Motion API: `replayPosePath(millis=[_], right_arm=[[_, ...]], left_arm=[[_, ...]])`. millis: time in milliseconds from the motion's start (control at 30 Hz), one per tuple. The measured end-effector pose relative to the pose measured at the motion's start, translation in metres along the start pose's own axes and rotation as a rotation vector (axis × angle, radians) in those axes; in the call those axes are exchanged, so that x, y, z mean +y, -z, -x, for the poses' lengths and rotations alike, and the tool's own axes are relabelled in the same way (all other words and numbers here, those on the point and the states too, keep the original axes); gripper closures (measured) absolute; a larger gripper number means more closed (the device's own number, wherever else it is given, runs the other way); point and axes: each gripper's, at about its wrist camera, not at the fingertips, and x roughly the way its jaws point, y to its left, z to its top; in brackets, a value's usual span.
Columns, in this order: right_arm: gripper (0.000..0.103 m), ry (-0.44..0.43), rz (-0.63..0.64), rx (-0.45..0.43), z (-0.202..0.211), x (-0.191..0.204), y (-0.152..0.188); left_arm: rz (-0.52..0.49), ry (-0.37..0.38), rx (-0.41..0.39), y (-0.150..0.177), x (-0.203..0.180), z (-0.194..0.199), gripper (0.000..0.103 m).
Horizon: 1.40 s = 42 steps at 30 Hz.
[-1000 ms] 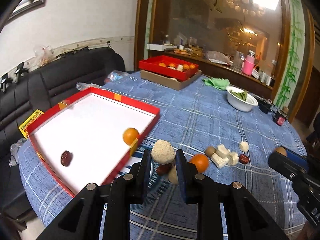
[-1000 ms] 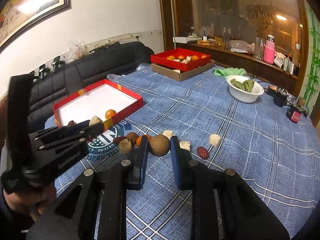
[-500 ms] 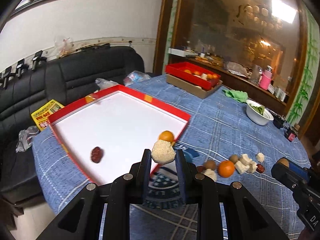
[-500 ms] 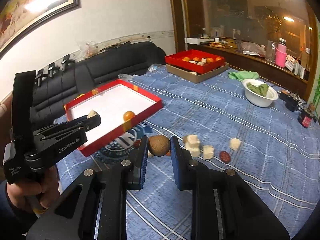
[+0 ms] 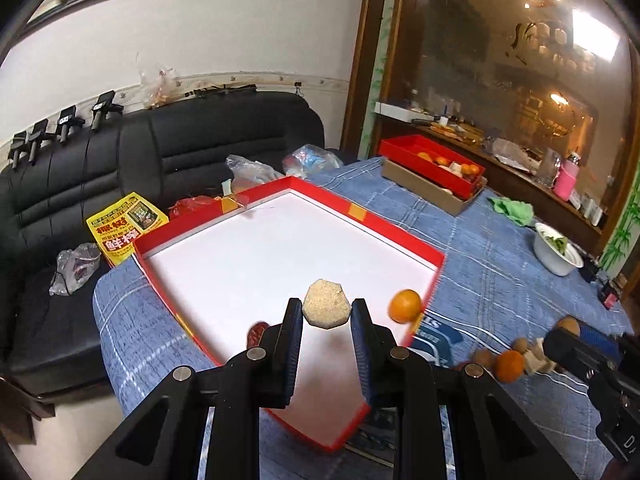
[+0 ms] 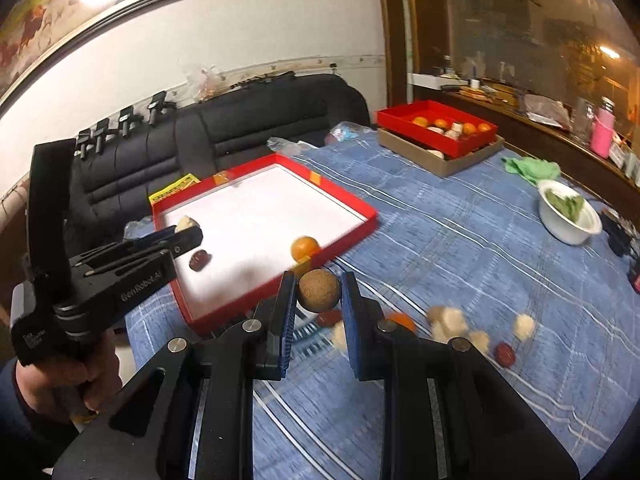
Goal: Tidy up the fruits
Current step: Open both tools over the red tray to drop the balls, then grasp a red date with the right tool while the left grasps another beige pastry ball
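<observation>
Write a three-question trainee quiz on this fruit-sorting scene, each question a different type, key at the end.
1. True or false: the left gripper holds an orange.
2. What does the right gripper grip?
3. What already lies in the red tray? A) orange and red date B) bowl C) cloth

Key:
1. False: a beige block
2. A brown round fruit
3. A: orange, red date

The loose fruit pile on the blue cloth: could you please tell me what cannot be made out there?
- Right wrist view: pale pieces are smeared by motion blur; their kind is unclear.
- Right wrist view: right claw and its brown ball hide part of the pile.
- Left wrist view: the pile is small and blurred, partly behind the other claw.
</observation>
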Motion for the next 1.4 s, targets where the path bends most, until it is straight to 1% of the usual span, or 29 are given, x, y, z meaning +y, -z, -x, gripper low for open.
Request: replayPosePath(millis=[200, 267, 400, 500, 600, 700, 767, 833, 867, 900, 933, 967, 1000, 1033, 1100, 1167, 1200, 1233, 1267, 1333, 1400], right_arm=[[0.082, -0.032, 0.006, 0.026, -0.046, 0.010, -0.029], [0.082, -0.032, 0.007, 0.048, -0.066, 0.011, -0.039], [0.082, -0.032, 0.006, 0.101, -0.107, 0.014, -0.054], [0.082, -0.027, 0.015, 0.136, -0.132, 0.017, -0.061], [0.082, -0.029, 0.017, 0.166, -0.151, 0.019, -0.065], [0.082, -0.034, 0.025, 0.191, -0.166, 0.022, -0.067], [0.082, -0.031, 0.036, 0.215, -0.178, 0.028, -0.068], [0.081, -0.029, 0.042, 0.253, -0.189, 0.031, -0.067], [0.080, -0.025, 0.046, 0.270, -0.194, 0.032, -0.066], [0.079, -0.018, 0.048, 0.287, -0.199, 0.033, -0.065], [0.076, -0.013, 0.047, 0.307, -0.203, 0.033, -0.063], [0.065, -0.011, 0.046, 0.315, -0.204, 0.033, -0.062], [0.048, -0.006, 0.047, 0.324, -0.204, 0.032, -0.061], [0.044, 0.001, 0.049, 0.332, -0.204, 0.032, -0.060], [0.043, 0.018, 0.062, 0.322, -0.196, 0.031, -0.061], [0.043, 0.030, 0.058, 0.289, -0.180, 0.026, -0.064], [0.043, 0.036, 0.046, 0.265, -0.170, 0.022, -0.067], [0.043, 0.040, 0.033, 0.230, -0.155, 0.017, -0.069], [0.043, 0.045, 0.021, 0.197, -0.141, 0.012, -0.070], [0.043, 0.069, -0.013, 0.118, -0.104, -0.003, -0.069], [0.043, 0.084, -0.035, 0.059, -0.074, -0.017, -0.063]], left_arm=[[0.009, -0.046, 0.024, -0.018, 0.007, -0.026, 0.080], [0.014, -0.085, 0.038, -0.025, 0.009, -0.037, 0.080], [0.044, -0.123, 0.072, -0.034, 0.020, -0.056, 0.080], [0.062, -0.148, 0.085, -0.041, 0.030, -0.067, 0.080], [0.083, -0.180, 0.114, -0.046, 0.040, -0.080, 0.080], [0.087, -0.196, 0.130, -0.050, 0.045, -0.088, 0.080], [0.097, -0.213, 0.153, -0.053, 0.050, -0.096, 0.080], [0.117, -0.207, 0.208, -0.054, 0.056, -0.107, 0.079], [0.118, -0.208, 0.226, -0.054, 0.057, -0.110, 0.072], [0.123, -0.220, 0.254, -0.053, 0.059, -0.115, 0.057], [0.128, -0.227, 0.270, -0.052, 0.061, -0.116, 0.051], [0.133, -0.228, 0.286, -0.051, 0.062, -0.118, 0.041], [0.147, -0.223, 0.296, -0.050, 0.065, -0.117, 0.040], [0.157, -0.224, 0.297, -0.049, 0.066, -0.115, 0.040], [0.175, -0.227, 0.285, -0.050, 0.068, -0.108, 0.040], [0.201, -0.222, 0.238, -0.052, 0.070, -0.092, 0.040], [0.213, -0.212, 0.201, -0.053, 0.069, -0.081, 0.040], [0.219, -0.189, 0.139, -0.053, 0.066, -0.065, 0.040], [0.216, -0.177, 0.108, -0.052, 0.063, -0.056, 0.040], [0.180, -0.136, 0.026, -0.049, 0.048, -0.030, 0.040], [0.124, -0.090, -0.038, -0.043, 0.031, -0.010, 0.039]])
